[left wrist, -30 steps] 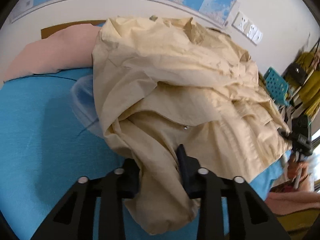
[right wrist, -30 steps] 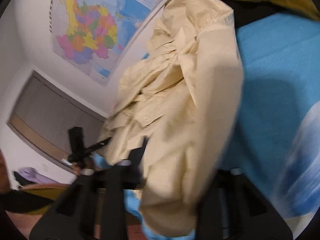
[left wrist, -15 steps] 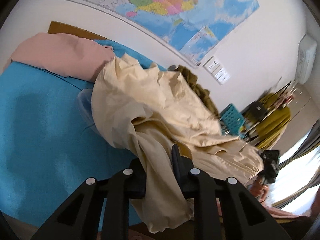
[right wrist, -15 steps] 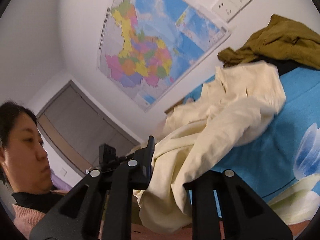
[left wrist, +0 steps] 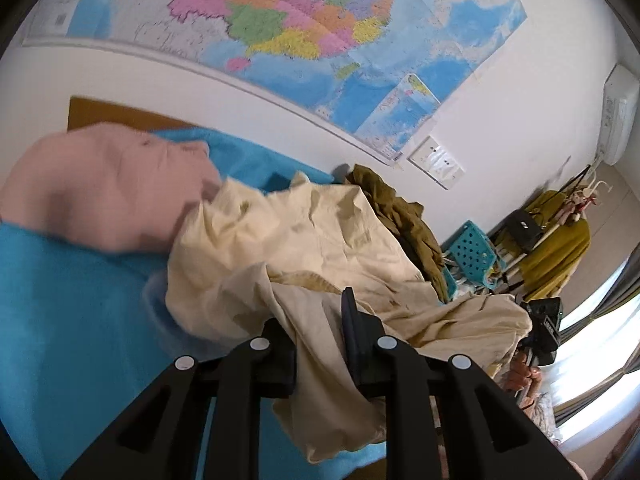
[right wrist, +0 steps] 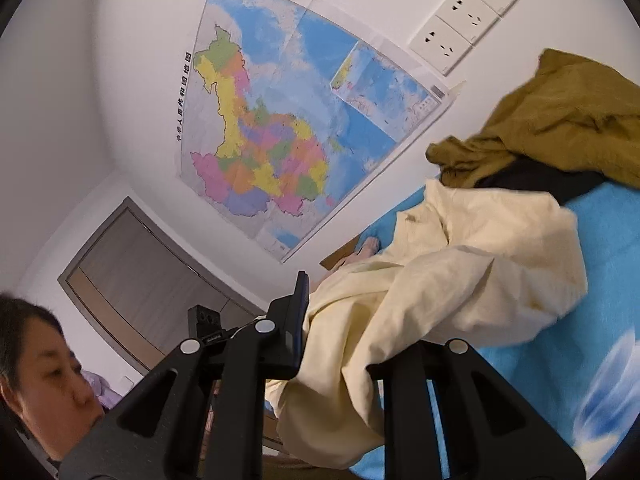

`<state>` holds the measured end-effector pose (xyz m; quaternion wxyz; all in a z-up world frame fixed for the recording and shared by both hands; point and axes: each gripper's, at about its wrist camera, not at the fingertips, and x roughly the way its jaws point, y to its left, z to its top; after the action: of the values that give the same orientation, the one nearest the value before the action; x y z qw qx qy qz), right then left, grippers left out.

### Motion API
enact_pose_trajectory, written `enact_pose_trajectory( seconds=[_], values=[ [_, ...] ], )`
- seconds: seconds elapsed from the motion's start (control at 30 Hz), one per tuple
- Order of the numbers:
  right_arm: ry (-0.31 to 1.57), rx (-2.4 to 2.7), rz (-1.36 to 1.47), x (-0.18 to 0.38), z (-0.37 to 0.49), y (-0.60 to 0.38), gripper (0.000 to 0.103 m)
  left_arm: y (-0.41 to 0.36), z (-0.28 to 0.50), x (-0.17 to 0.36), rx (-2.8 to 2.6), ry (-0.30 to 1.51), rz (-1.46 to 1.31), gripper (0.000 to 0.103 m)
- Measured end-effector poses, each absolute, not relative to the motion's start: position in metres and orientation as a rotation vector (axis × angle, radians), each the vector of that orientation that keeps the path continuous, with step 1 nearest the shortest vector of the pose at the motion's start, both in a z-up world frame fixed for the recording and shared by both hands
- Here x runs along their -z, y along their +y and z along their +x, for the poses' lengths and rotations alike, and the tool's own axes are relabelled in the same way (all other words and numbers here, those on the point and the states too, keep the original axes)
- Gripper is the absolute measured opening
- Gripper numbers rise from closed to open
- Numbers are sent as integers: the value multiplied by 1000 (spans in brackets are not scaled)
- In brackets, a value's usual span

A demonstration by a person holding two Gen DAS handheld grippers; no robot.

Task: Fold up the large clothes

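The left claw [left wrist: 320,332] is clenched on a bunched fold of the large, crumpled pale-yellow cotton garment [left wrist: 304,248]; its jaws have just been closing, and the cloth fills the gap between them and hangs in a loose flap below them. Ahead of this claw the rest of the garment lies heaped on the bed's bright blue sheet [left wrist: 72,304], with a soft pink pillow [left wrist: 100,192] beyond it to the left, touching the garment's far edge. Ahead and to the right, a rumpled olive-green cloth [left wrist: 404,216] lies against the garment near the white wall, where a large coloured wall map [left wrist: 320,28] hangs. Farther right stands a turquoise perforated plastic basket [left wrist: 472,248]. The right claw [right wrist: 340,328] is likewise clamped on a thick roll of the same pale-yellow garment [right wrist: 460,272], which covers its right finger and drapes down below the jaws; ahead and to the right, the cloth stretches away over the blue sheet [right wrist: 600,280]. In that view the olive-green cloth [right wrist: 560,120] sits beyond the garment, upper right of the claw, over a dark cloth [right wrist: 532,178] at the garment's far edge. A white wall socket panel [right wrist: 464,16] is above.
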<state>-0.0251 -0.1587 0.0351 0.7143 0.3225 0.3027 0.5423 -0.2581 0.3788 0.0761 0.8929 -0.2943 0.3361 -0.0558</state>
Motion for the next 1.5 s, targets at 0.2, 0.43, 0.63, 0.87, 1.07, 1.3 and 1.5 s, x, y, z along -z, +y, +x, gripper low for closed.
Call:
enact_pose_trajectory(
  seconds=[0.2, 0.43, 0.63, 0.87, 1.07, 1.3, 1.5],
  values=[
    [706, -1164, 704, -42, 17, -141, 16, 390, -218, -89, 82, 713, -583, 17],
    [767, -1127, 690, -41, 66, -118, 17, 407, -173, -85, 39, 755, -586, 16],
    [824, -1081, 671, -36, 104, -99, 17, 420, -127, -81, -21, 818, -563, 16],
    [909, -1006, 673, -16, 147, -79, 20, 433, -86, -63, -80, 889, -556, 17],
    [977, -950, 660, 5, 174, -65, 25, 439, -57, -43, -124, 945, -544, 17],
    [993, -907, 660, 18, 183, -55, 62, 450, -32, -18, -143, 1004, -609, 20],
    [888, -906, 558, 1, 159, -54, 82, 465, -26, 0, -119, 1020, -722, 23]
  ],
)
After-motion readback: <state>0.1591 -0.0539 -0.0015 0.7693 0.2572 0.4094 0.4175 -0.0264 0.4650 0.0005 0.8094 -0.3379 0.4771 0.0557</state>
